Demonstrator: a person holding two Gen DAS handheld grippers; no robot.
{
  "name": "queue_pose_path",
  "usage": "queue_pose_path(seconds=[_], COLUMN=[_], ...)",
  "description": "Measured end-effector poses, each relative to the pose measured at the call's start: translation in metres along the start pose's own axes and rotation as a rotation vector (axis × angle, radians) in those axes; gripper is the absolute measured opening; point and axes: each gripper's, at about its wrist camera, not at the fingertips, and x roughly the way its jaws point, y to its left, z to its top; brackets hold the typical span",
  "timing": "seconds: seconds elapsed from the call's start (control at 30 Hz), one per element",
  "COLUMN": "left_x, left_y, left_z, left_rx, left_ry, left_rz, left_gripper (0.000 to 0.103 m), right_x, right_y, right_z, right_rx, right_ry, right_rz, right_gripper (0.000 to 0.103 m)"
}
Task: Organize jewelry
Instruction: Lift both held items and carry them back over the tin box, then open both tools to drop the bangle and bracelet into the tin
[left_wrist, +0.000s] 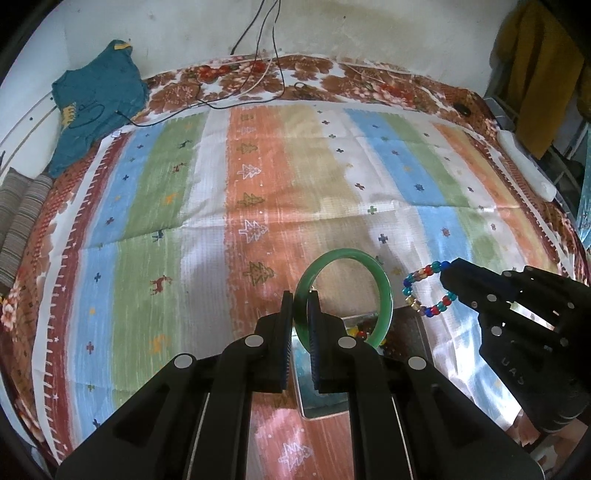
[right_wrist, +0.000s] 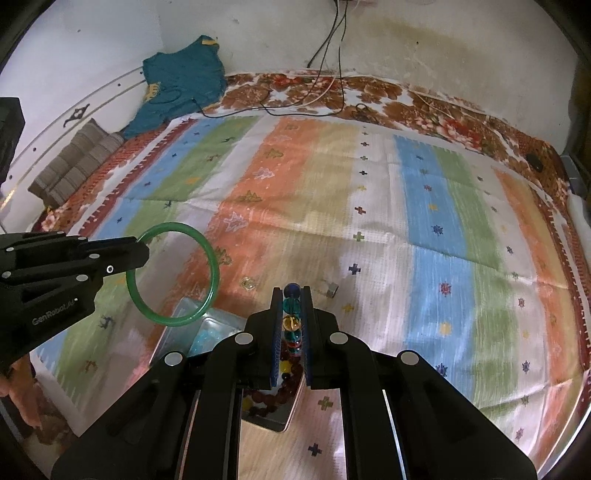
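My left gripper (left_wrist: 301, 299) is shut on a green bangle (left_wrist: 384, 291) and holds it upright above a shiny metal tray (left_wrist: 325, 406). It also shows in the right wrist view (right_wrist: 142, 245) with the bangle (right_wrist: 212, 273). My right gripper (right_wrist: 291, 291) is shut on a bracelet of coloured beads (right_wrist: 292, 321), held above the same tray (right_wrist: 177, 328). In the left wrist view the bead bracelet (left_wrist: 415, 284) hangs from the right gripper (left_wrist: 448, 273). The tray holds dark red beads (right_wrist: 273, 395) and bluish pieces (right_wrist: 205, 338).
A striped cloth (left_wrist: 258, 184) covers a bed with a floral sheet (left_wrist: 332, 77). A teal garment (left_wrist: 96, 99) and striped cushions (right_wrist: 74, 162) lie at the far left. Cables (left_wrist: 266, 74) trail from the wall. A small gold item (right_wrist: 248, 282) and a small metal piece (right_wrist: 331, 290) lie on the cloth.
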Motion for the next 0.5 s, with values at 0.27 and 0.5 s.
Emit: queue_pose_path(seconds=[0.27,0.5], left_x=[-0.011,-0.016], left_y=[-0.004,-0.009], left_z=[-0.016,-0.026], left_rx=[0.009,0.017], left_ry=[-0.005,-0.006], left_rz=[-0.003,-0.005], left_gripper=[0.008,0.008], right_x=[-0.009,-0.013], right_y=[0.008,0.014], right_z=[-0.011,-0.020], right_rx=[-0.010,-0.016], right_ry=[0.000,0.006], right_rz=[0.007,0.013], right_gripper=[0.010,0.010])
